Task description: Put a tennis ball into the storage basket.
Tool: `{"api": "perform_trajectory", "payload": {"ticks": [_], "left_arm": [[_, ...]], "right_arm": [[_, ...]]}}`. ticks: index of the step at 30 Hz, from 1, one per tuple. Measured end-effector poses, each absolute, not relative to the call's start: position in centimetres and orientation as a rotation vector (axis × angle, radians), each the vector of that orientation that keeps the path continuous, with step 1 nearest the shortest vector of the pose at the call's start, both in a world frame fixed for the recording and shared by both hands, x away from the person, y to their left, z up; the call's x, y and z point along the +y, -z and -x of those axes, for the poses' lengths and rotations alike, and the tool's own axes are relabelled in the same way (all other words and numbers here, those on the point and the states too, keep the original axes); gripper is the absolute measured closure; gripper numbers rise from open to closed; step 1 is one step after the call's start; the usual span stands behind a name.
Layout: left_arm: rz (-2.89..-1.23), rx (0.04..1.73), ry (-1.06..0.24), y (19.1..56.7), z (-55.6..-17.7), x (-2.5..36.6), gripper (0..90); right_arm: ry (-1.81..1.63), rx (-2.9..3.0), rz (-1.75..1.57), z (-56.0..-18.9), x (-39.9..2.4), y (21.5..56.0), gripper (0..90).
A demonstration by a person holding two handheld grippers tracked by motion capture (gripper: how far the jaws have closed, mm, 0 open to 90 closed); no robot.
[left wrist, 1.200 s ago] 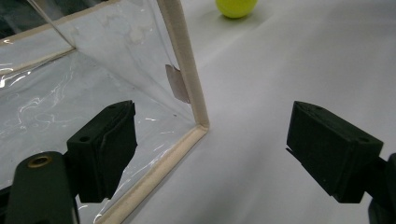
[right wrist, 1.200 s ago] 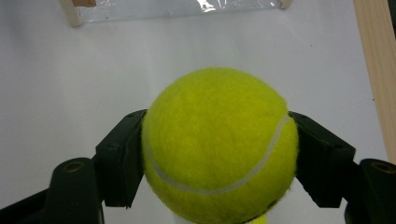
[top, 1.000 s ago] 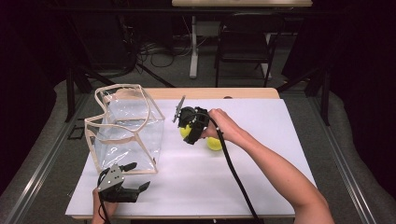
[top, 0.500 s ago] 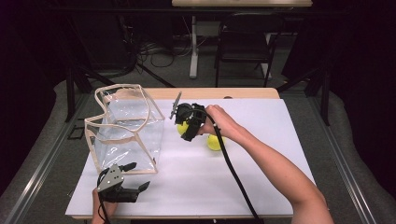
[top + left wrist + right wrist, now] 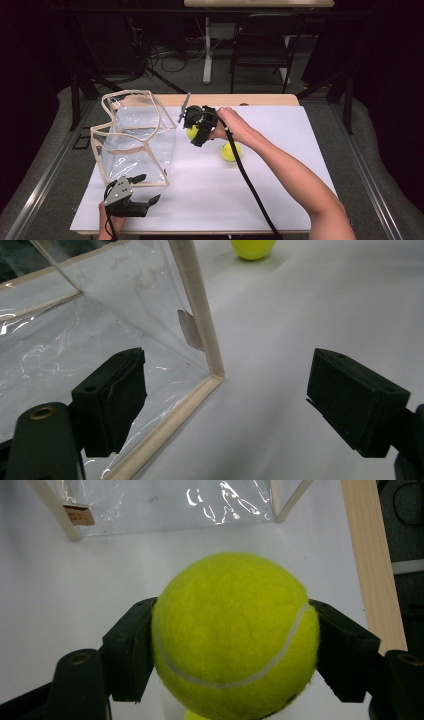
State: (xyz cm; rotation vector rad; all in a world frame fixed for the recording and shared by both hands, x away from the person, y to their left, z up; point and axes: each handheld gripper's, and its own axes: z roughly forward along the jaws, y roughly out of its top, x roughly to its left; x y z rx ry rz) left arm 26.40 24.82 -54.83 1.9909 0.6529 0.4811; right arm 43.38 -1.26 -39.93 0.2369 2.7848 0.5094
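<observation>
1. Right gripper [image 5: 192,131] – jaws clamped on a tennis ball [image 5: 235,635], held above the table [image 5: 280,200], just beside the clear bag [image 5: 135,135].
2. Left gripper [image 5: 145,192] – jaws wide apart, nothing between them, at the bag's near corner.
3. Second ball [image 5: 230,151] lies on the table.

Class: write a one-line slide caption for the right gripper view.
Right tongs clamp a yellow tennis ball above the white table.
</observation>
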Motion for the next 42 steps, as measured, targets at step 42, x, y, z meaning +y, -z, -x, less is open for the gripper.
{"api": "perform_trajectory", "payload": {"ticks": [42], "left_arm": [[-1.986, 0.653, -0.487, 54.8, -26.4, 24.9, 15.8]], "right_arm": [[-0.557, 2.768, -0.219, -44.7, 0.9, 36.8, 26.6]]}}
